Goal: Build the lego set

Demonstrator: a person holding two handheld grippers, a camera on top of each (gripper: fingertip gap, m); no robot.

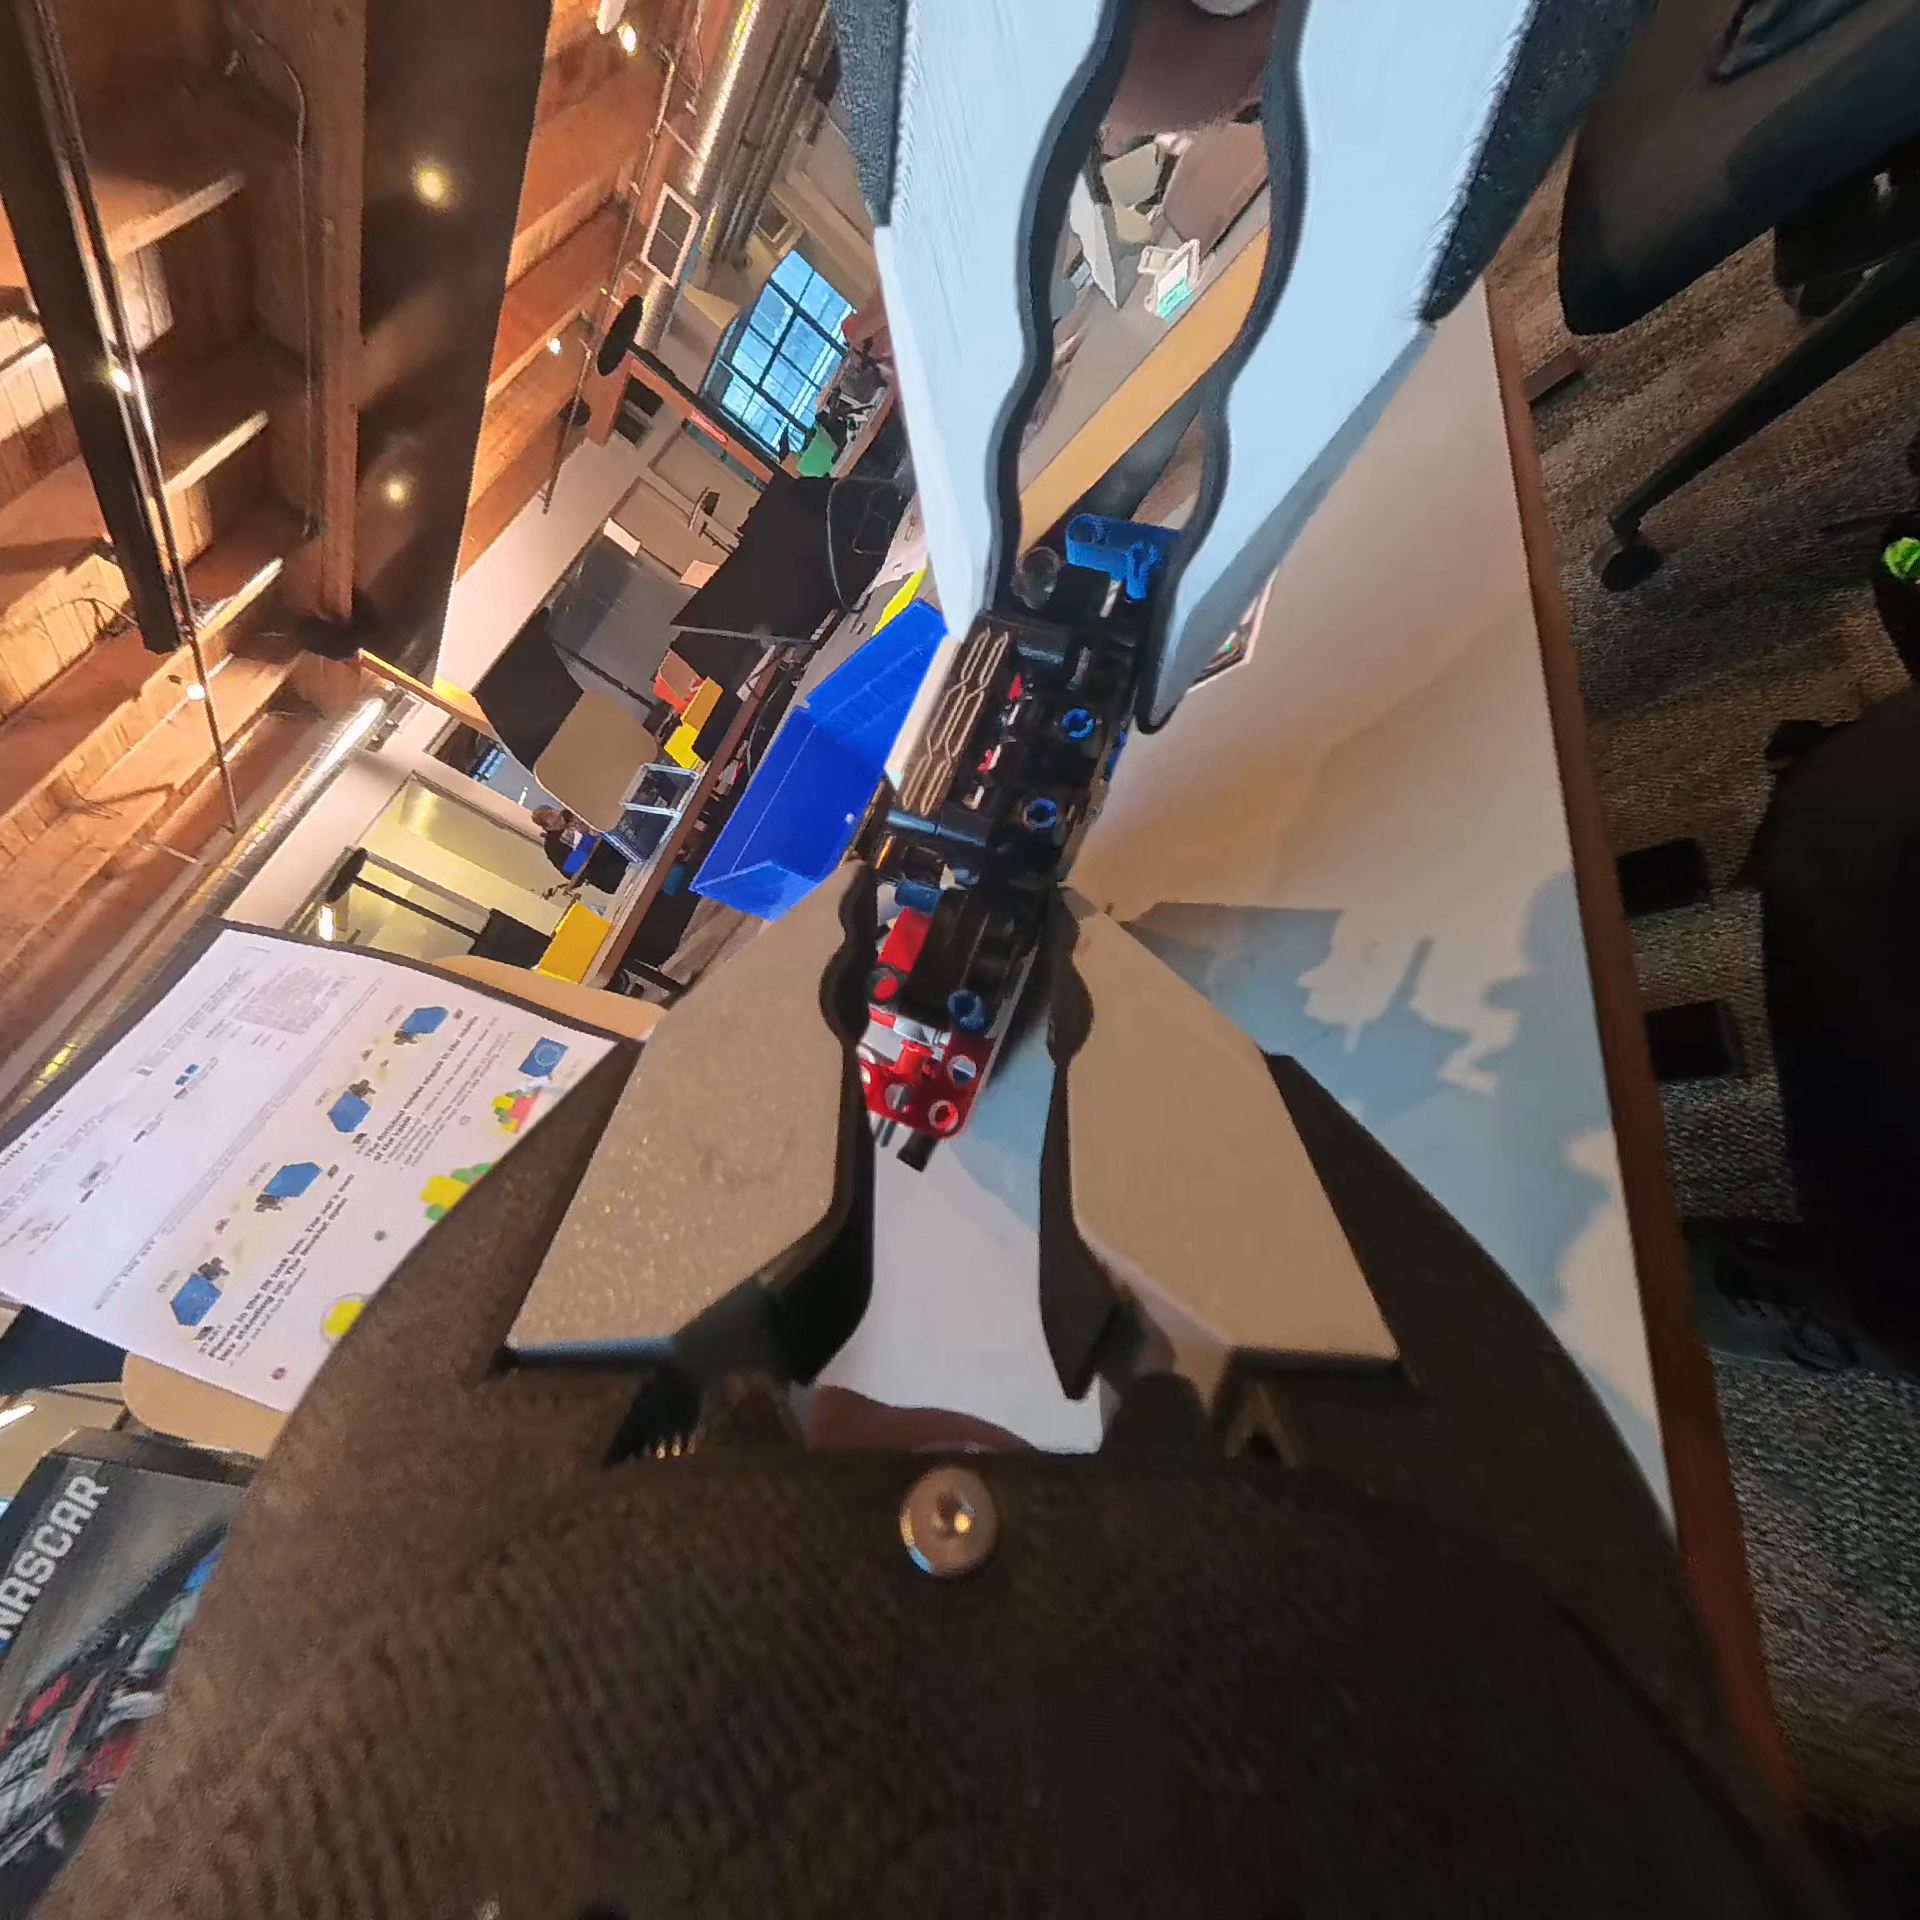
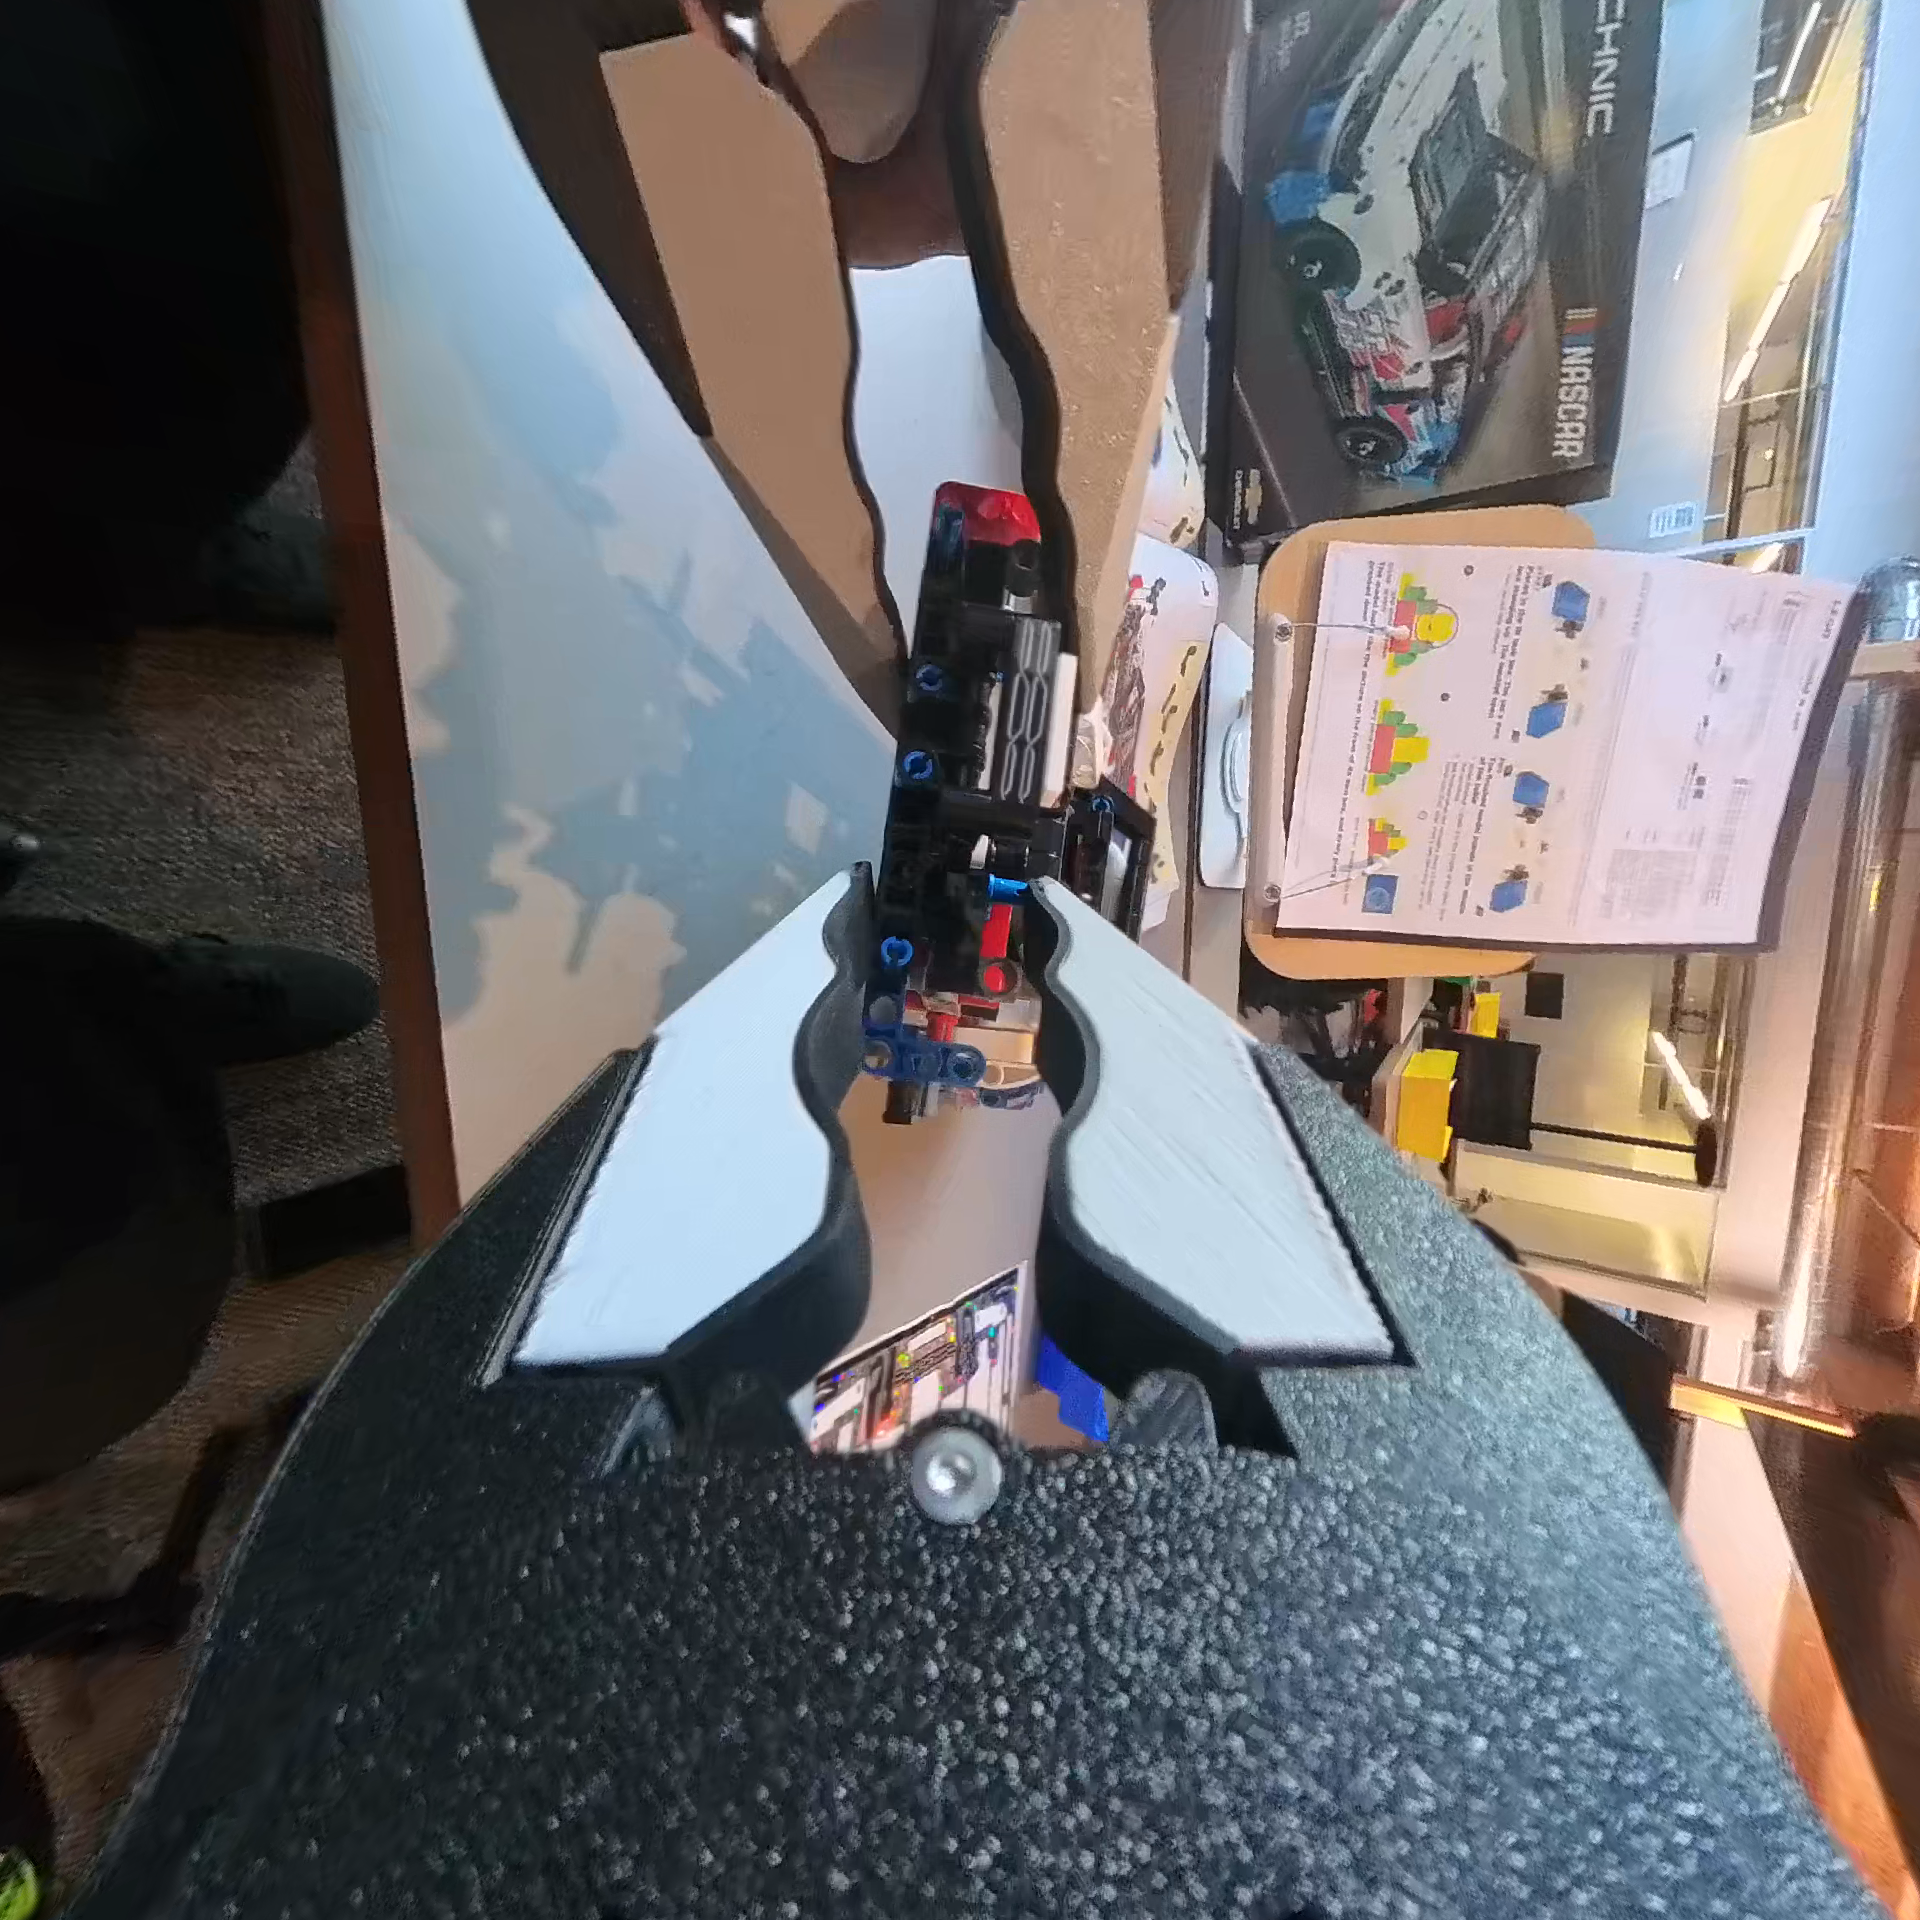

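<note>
Lego assembly (image 1: 977, 831) is clamped at opposite ends, red end in left gripper (image 1: 951, 935) jaws, blue-beam end in right gripper (image 2: 945, 914) jaws; thus it is steadied above the desk (image 1: 1403, 831).

Timber ceiling beams (image 1: 343, 312), a paned window (image 1: 790, 348) (daylit), grey carpet (image 1: 1787, 935) beneath a white table (image 1: 1403, 831).

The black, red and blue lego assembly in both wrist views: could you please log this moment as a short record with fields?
object: black, red and blue lego assembly, held above the white table
left tool: shut on the assembly's red end
right tool: shut on its blue-beam end
background: blue plastic bin; printed instruction sheet; dark lego box
</note>
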